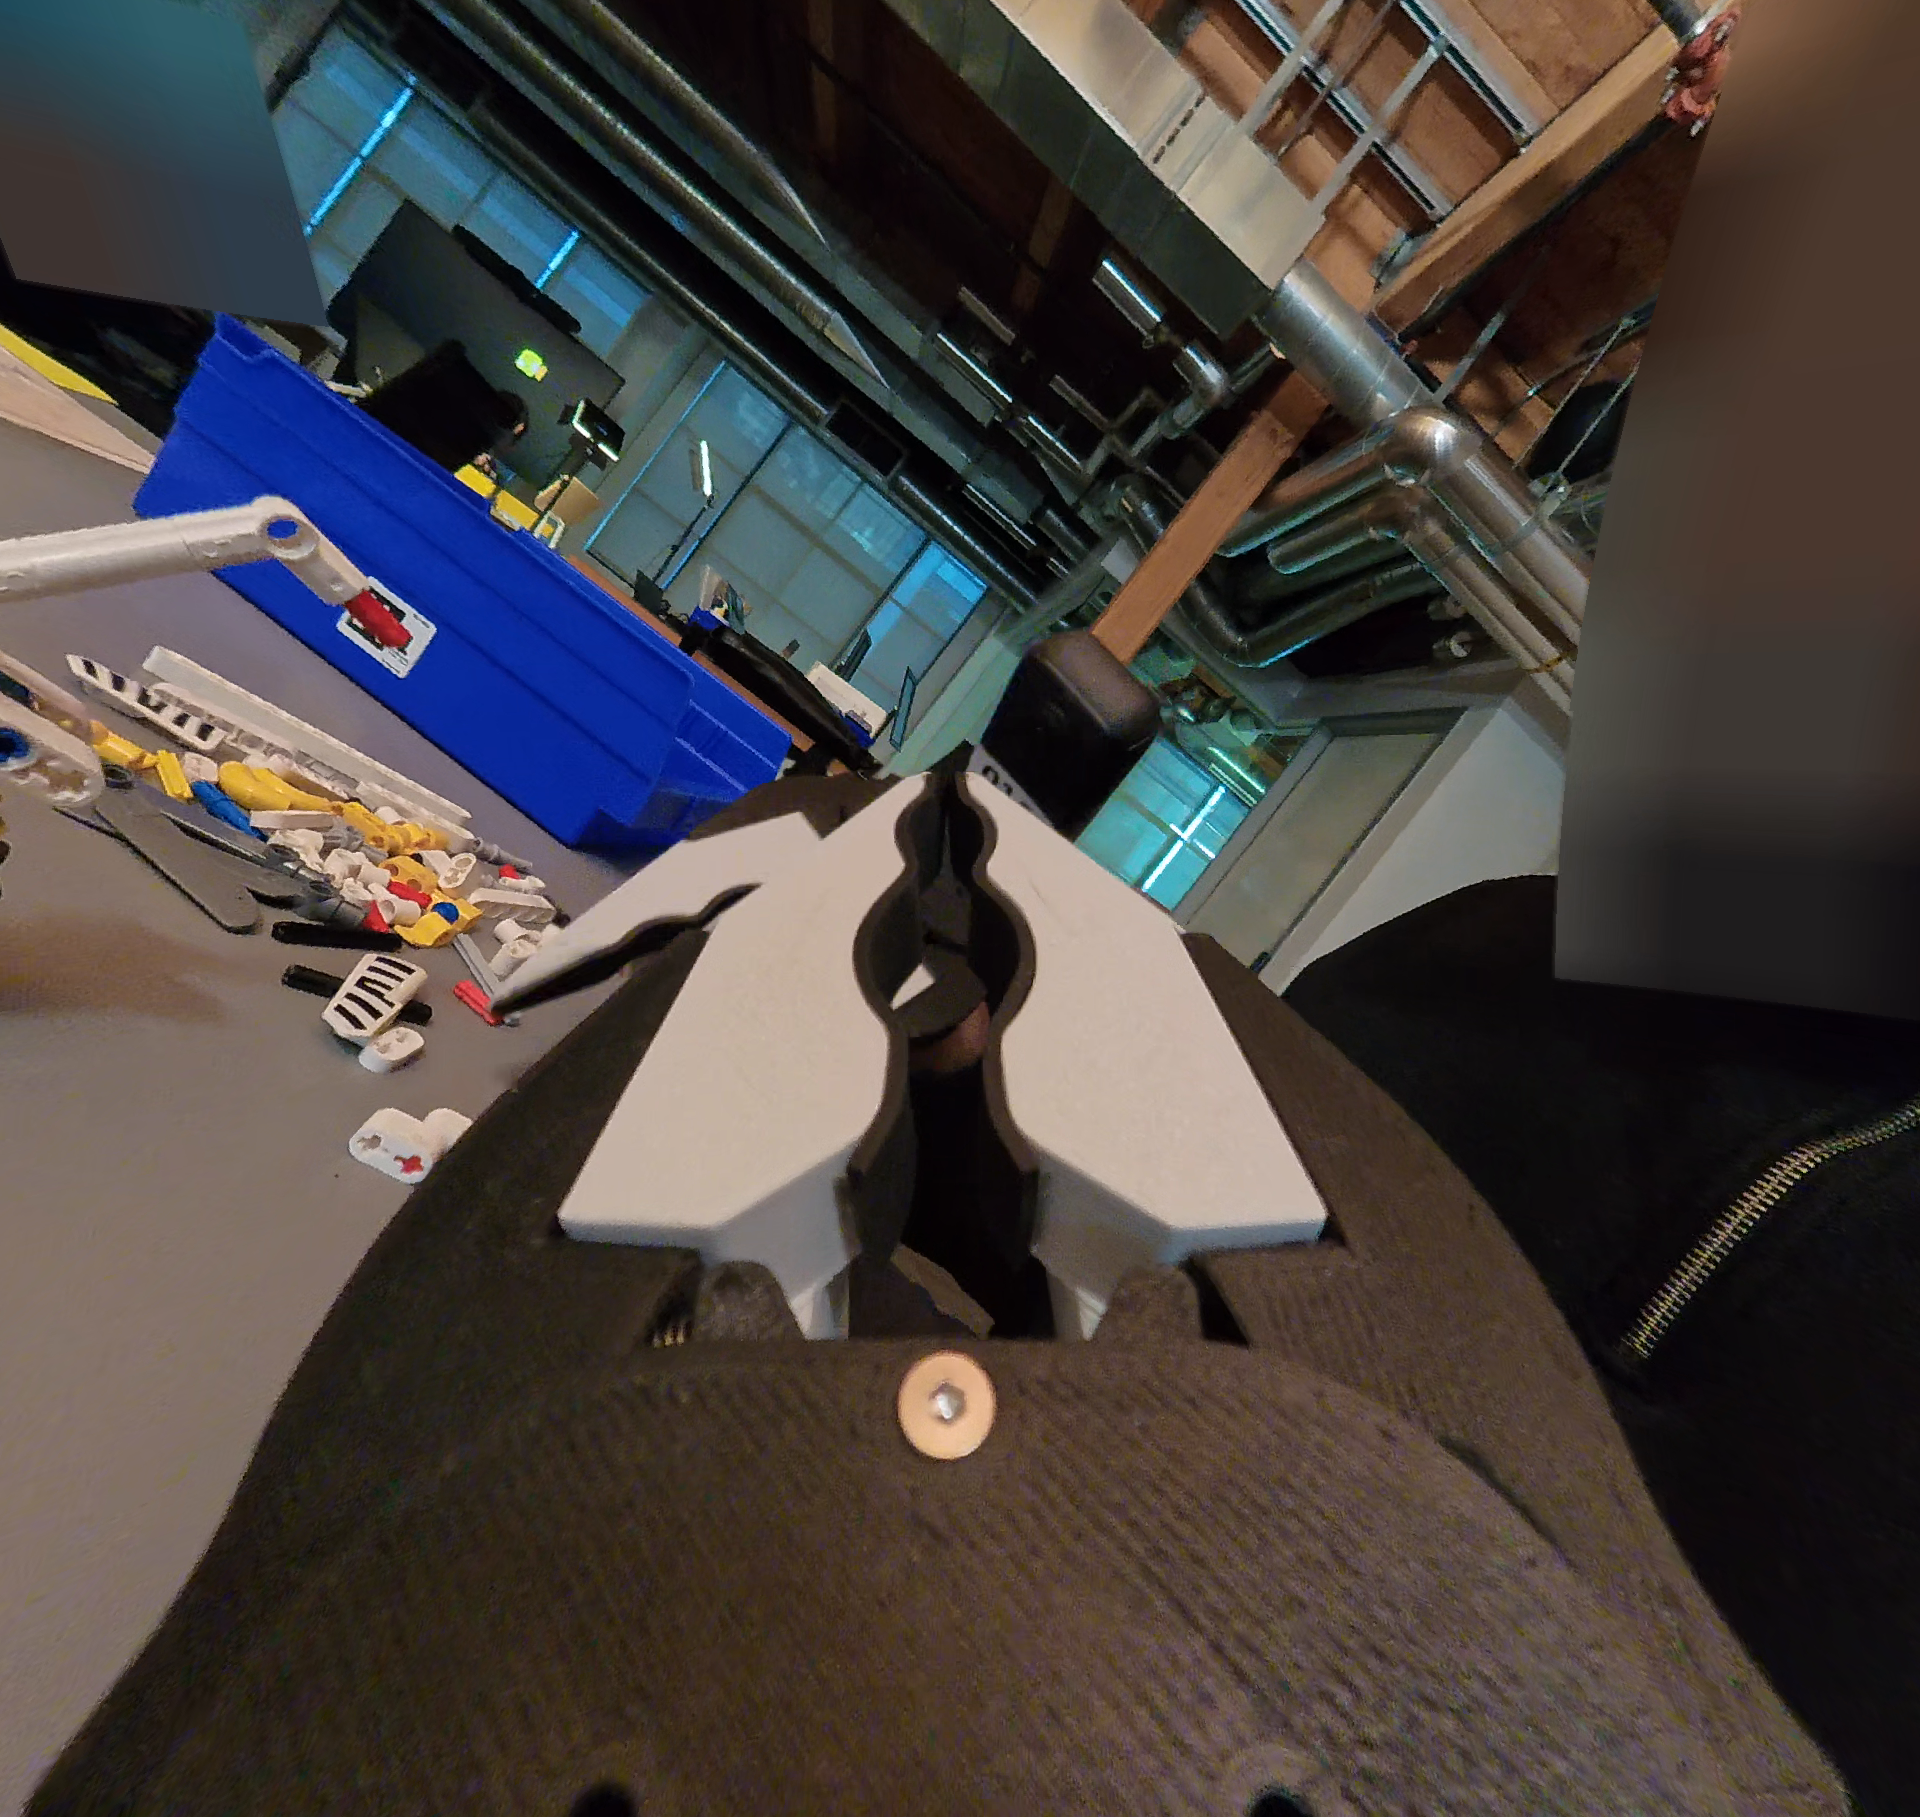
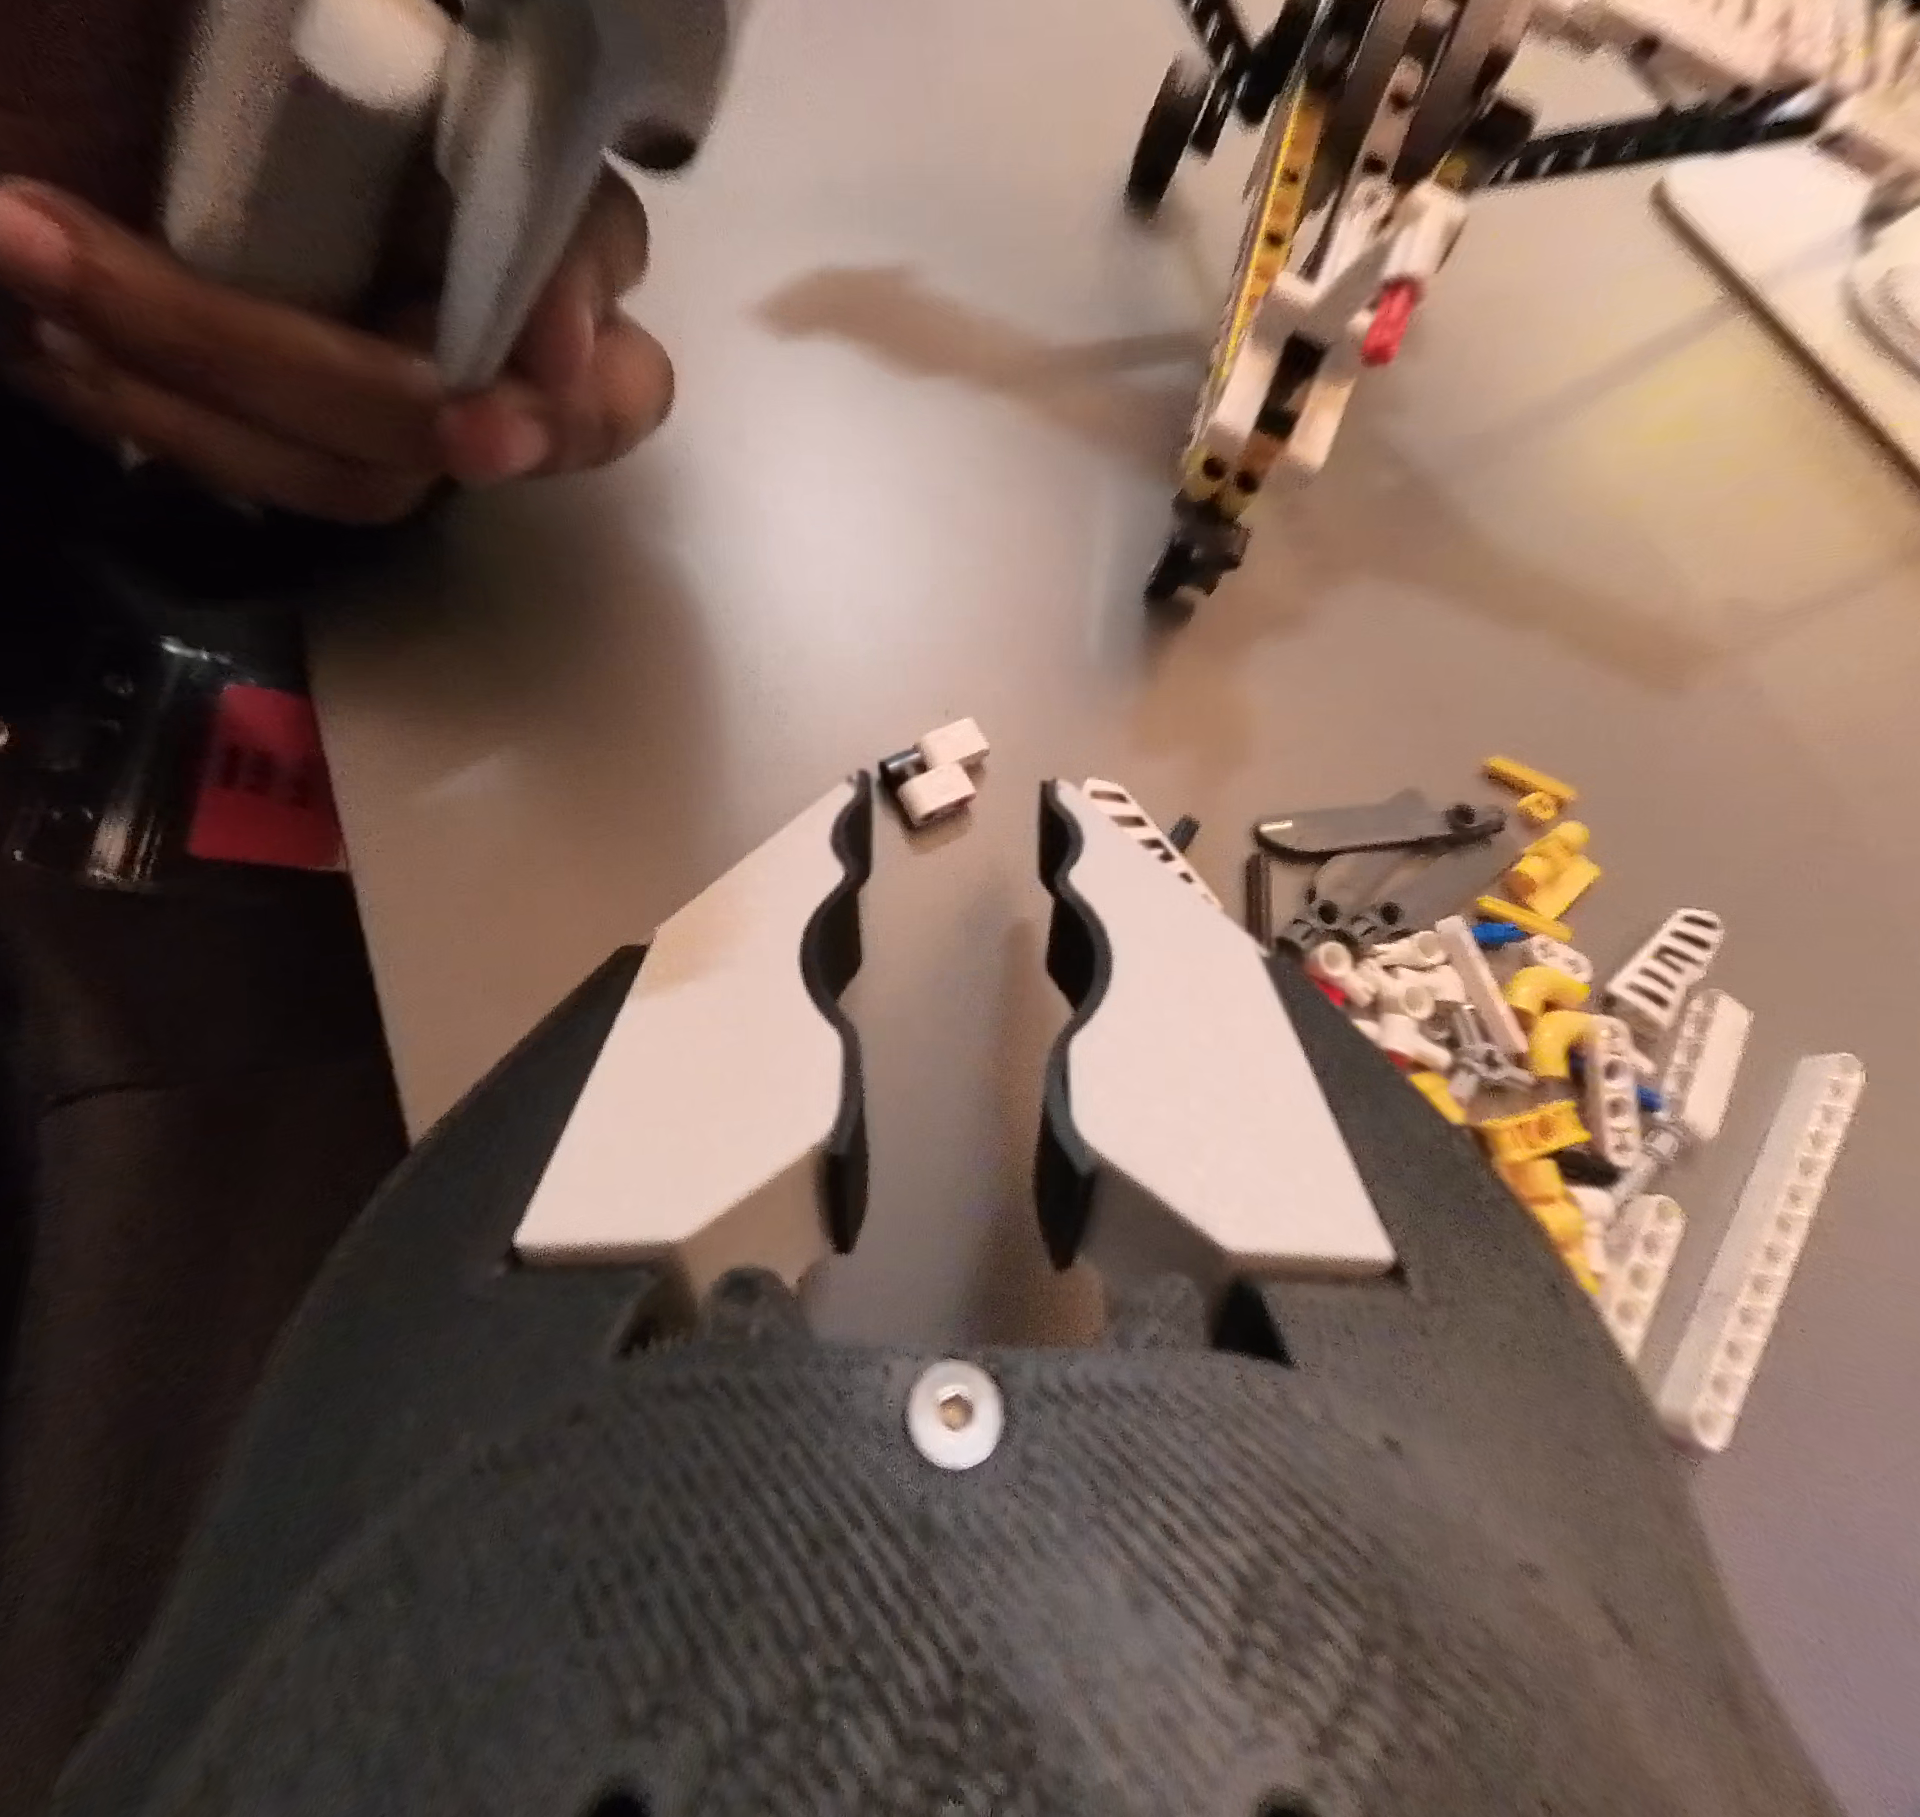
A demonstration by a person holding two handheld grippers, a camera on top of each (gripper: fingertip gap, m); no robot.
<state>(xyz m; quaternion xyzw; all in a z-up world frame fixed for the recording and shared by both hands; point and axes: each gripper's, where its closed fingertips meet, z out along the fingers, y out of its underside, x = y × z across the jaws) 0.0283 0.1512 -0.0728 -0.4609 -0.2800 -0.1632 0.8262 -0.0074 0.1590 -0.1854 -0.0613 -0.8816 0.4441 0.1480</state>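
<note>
My left gripper (image 1: pixel 951 780) is shut with its fingertips together, and it points up toward the ceiling, away from the table. It also shows blurred at the top left of the right wrist view (image 2: pixel 416 105), held by a hand. My right gripper (image 2: pixel 951 791) is open and low over the grey table (image 2: pixel 727 541). A small white building piece with a black pin (image 2: pixel 940 770) lies on the table just past its fingertips, close to the left finger (image 2: pixel 727 988). The pads do not touch the piece.
A pile of white, yellow, grey and red building pieces (image 2: pixel 1507 1019) lies to the right, also visible in the left wrist view (image 1: pixel 312 853). A long white beam (image 2: pixel 1766 1248) lies beside it. A white, yellow and black model (image 2: pixel 1309 313) stands farther back. A blue bin (image 1: pixel 468 624) stands behind. Across from one pair of fingers to the other is roughly 12 cm. The long white beam (image 2: pixel 1766 1248) is about 20 cm from my right fingertips and 25 cm from my left. It turns up in the left wrist view (image 1: pixel 340 754) as well.
</note>
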